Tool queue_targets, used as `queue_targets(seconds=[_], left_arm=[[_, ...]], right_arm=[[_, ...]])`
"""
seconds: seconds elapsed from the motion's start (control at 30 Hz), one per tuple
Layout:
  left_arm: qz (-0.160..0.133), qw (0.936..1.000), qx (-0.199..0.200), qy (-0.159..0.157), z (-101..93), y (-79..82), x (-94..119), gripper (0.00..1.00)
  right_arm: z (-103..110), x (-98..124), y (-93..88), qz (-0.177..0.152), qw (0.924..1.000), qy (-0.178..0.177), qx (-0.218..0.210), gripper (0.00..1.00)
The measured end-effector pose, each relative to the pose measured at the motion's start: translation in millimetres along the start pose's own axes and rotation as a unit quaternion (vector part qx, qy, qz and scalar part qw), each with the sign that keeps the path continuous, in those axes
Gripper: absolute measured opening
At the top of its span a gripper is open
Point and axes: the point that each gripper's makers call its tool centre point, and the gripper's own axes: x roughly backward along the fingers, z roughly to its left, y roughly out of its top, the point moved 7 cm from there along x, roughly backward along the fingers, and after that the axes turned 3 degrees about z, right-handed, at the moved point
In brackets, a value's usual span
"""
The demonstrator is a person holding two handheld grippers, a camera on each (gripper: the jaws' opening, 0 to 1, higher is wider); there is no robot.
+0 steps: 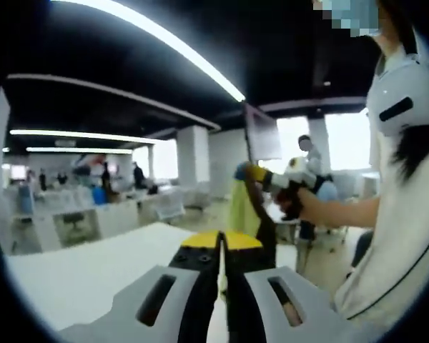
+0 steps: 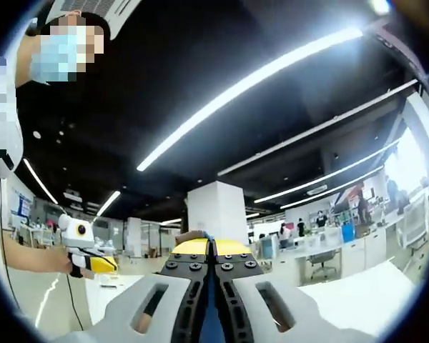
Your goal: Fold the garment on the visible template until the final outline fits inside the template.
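The left gripper (image 1: pixel 221 243) is being held with its yellow-tipped jaws together above a white table (image 1: pixel 79 275). The right gripper (image 2: pixel 211 248) is clamped on a dark blue fabric garment (image 2: pixel 211 321), which is also being seen hanging yellow-green (image 1: pixel 243 207) in the left gripper view.

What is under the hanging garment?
The white table shows below the garment, which hangs from the right hand-held gripper. The garment's bottom end is hidden behind the left hand-held gripper.
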Motion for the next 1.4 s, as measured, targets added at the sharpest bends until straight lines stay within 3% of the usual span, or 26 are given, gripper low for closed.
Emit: queue_targets(seconds=[0.1,0.23,0.33,0.47,0.53,0.63,0.73,0.8,0.93,1.03,1.13,1.17,1.23,1.33,1.4], left_arm=[[0.021,0.9996,0.006,-0.02,-15.3,-15.4,-14,0.0],[0.028,0.9988,0.011,-0.038,-44.2,-32.7,-38,0.0],[0.04,0.9987,-0.001,-0.032,-58.9,-42.1,-51,0.0],[0.027,0.9996,0.003,-0.007,-71.1,-47.2,-63,0.03],[0.035,0.9991,0.006,0.022,-72.5,-51.7,-67,0.15],[0.055,0.9972,0.01,0.05,-73.4,-57.6,-71,0.47],[0.058,0.996,0.011,0.066,-79.3,-61.6,-74,0.6],[0.08,0.9939,-0.003,0.076,-85.2,-67.7,-78,0.66],[0.117,0.9868,-0.051,0.099,-90.4,-83.0,-85,0.53],[0.128,0.9852,-0.059,0.097,-88.8,-93.0,-89,0.24],[0.125,0.9857,-0.057,0.098,-82.4,-95.2,-89,0.11],[0.127,0.9855,-0.058,0.097,-81.4,-95.7,-89,0.01],[0.127,0.9849,-0.062,0.099,-77.2,-95.7,-88,0.0],[0.116,0.9886,-0.012,0.095,-74.5,-94.8,-89,0.0],[0.117,0.9883,-0.015,0.096,-71.9,-93.9,-86,0.0]], right_arm=[[3,-3,4.3,-0.001,0.9999,0.003,0.01,0.01],[1,-6,10.6,-0.009,0.9998,-0.002,0.015,0.01],[3,-8,14.7,-0.015,0.9998,-0.003,0.015,0.01],[9,-12,18.9,-0.021,0.9996,0.001,0.019,0.01],[12,-15,20.3,-0.025,0.9995,0.004,0.02,0.01],[17,-19,21.7,-0.027,0.9993,0.009,0.023,0.01],[20,-24,21.5,-0.027,0.9993,0.013,0.023,0.01],[23,-28,21.0,-0.025,0.9992,0.017,0.025,0.01],[27,-31,21.6,-0.028,0.999,0.025,0.024,0.01],[27,-31,23.2,-0.031,0.9989,0.026,0.023,0.01],[26,-28,25.9,-0.035,0.9989,0.024,0.02,0.01],[25,-27,26.7,-0.035,0.9989,0.023,0.019,0.01],[24,-26,27.7,-0.036,0.999,0.022,0.017,0.01],[23,-25,28.5,-0.037,0.9989,0.02,0.018,0.01],[22,-24,29.1,-0.038,0.9989,0.017,0.02,0.01]])
